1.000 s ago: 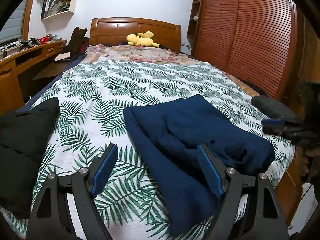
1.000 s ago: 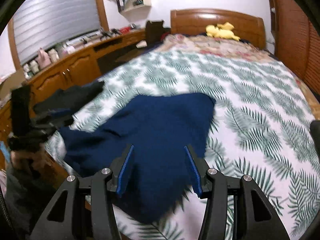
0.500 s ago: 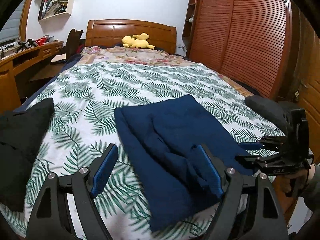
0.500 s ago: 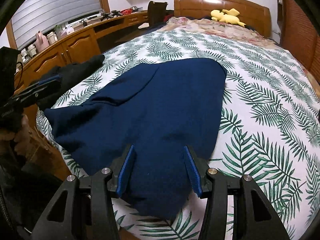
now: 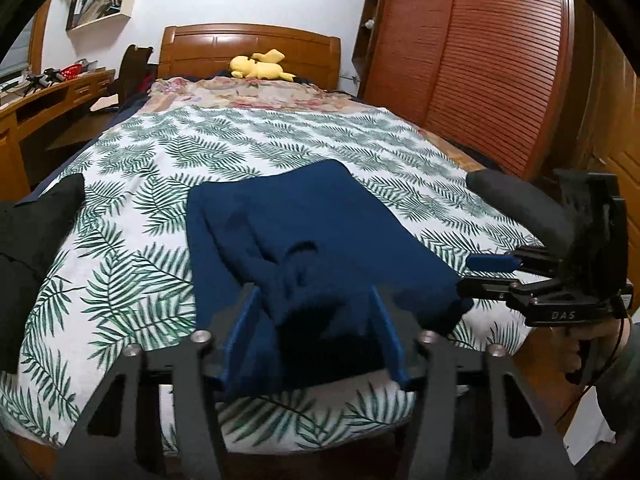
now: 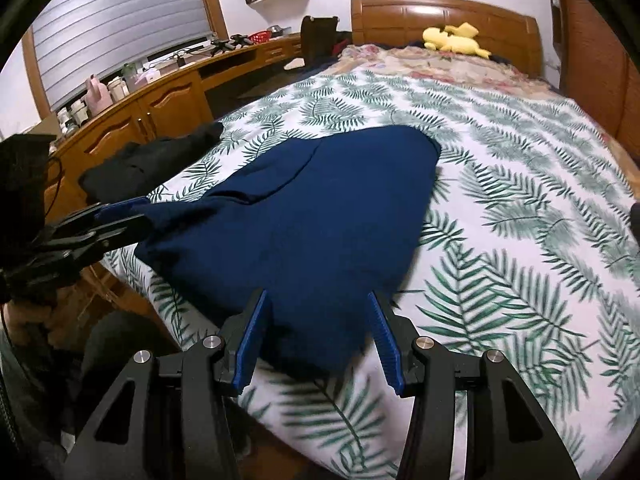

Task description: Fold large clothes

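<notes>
Since a second ago we have brought both grippers in toward the near edge of the navy garment (image 5: pixel 320 232), which lies partly folded on the fern-print bedspread (image 5: pixel 132 240) at the foot of the bed. Our left gripper (image 5: pixel 316 336), then spread wide over bedspread and cloth, now has its jaws closing, and a bunched ridge of the navy fabric sits between the blue pads (image 5: pixel 240 332). We cannot tell from this view whether the pads already press the cloth.

Our right gripper (image 6: pixel 320 336) has come in from well off the bed to the garment's other near corner. Its jaws stand about half apart, as they did before, with the navy hem lying between them and no squeeze visible. In the left wrist view it shows at the right, just beside the garment's corner.

We judge this as the start of the next fold: both near corners are being taken so the lower part can be lifted and laid toward the headboard (image 5: pixel 248 52). A black garment (image 5: pixel 28 248) lies at the left edge, apart from the navy one.

For writing, we read only "DAS" (image 5: pixel 563 315) on the right gripper's body. The books on the wall shelf (image 5: pixel 100 0) are too small to read.
</notes>
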`<state>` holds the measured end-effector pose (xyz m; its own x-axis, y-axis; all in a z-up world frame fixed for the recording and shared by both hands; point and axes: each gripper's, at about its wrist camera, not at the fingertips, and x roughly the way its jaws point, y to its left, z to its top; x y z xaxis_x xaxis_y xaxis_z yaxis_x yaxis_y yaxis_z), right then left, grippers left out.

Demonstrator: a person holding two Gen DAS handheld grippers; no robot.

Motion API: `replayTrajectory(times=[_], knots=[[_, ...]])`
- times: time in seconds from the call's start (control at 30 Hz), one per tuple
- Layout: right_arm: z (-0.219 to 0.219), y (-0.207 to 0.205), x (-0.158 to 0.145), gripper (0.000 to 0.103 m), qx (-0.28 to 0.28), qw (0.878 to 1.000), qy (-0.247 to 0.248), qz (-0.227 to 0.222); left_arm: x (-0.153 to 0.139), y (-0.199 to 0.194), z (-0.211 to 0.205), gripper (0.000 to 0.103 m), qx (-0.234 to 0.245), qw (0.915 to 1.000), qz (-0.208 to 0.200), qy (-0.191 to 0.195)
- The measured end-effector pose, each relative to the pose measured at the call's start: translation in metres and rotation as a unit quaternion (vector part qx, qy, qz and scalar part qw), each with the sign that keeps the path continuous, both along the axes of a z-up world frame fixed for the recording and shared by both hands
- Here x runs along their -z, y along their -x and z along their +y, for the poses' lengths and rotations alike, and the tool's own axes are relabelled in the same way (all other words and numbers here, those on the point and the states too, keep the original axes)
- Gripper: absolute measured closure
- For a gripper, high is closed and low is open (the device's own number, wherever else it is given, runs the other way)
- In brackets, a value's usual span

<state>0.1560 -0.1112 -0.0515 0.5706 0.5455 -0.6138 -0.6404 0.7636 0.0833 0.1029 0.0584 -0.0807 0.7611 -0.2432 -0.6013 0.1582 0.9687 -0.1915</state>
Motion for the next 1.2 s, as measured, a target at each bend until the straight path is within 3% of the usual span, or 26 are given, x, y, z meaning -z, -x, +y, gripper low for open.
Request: replayTrajectory(times=[0.1,0.23,0.3,0.43,0.5,0.67,0.97,1.2], knots=[[-0.011,0.006,-0.001,0.051,-0.005,1.0,-0.002,-0.005,0.001,-0.004,-0.008,0.059,-0.008,0.9998,0.008,-0.019],[-0.024,0.008,-0.005,0.051,-0.012,1.0,-0.021,-0.008,0.003,-0.01,-0.007,0.088,-0.008,0.9994,0.021,-0.028],[-0.026,0.008,-0.009,0.054,-0.018,0.999,-0.032,-0.009,-0.001,-0.011,-0.006,0.09,-0.008,0.9994,0.017,-0.029],[-0.018,0.005,-0.017,0.073,-0.04,0.998,-0.033,-0.017,-0.019,-0.009,-0.005,0.092,-0.024,0.9985,-0.007,-0.048],[-0.008,0.004,-0.021,0.078,-0.053,0.998,-0.03,-0.024,-0.03,-0.009,0.002,0.092,-0.034,0.9979,-0.019,-0.052],[0.019,0.002,-0.028,0.079,-0.085,0.995,-0.033,-0.03,-0.037,-0.01,0.032,0.092,-0.07,0.9955,-0.024,-0.059],[0.046,-0.012,0.018,0.079,-0.106,0.994,0.021,0.016,0.019,0.004,0.059,0.092,-0.087,0.9955,0.032,-0.021],[0.038,-0.022,0.024,0.079,-0.108,0.994,0.003,0.027,0.032,0.006,0.055,0.092,-0.089,0.9952,0.035,-0.021]])
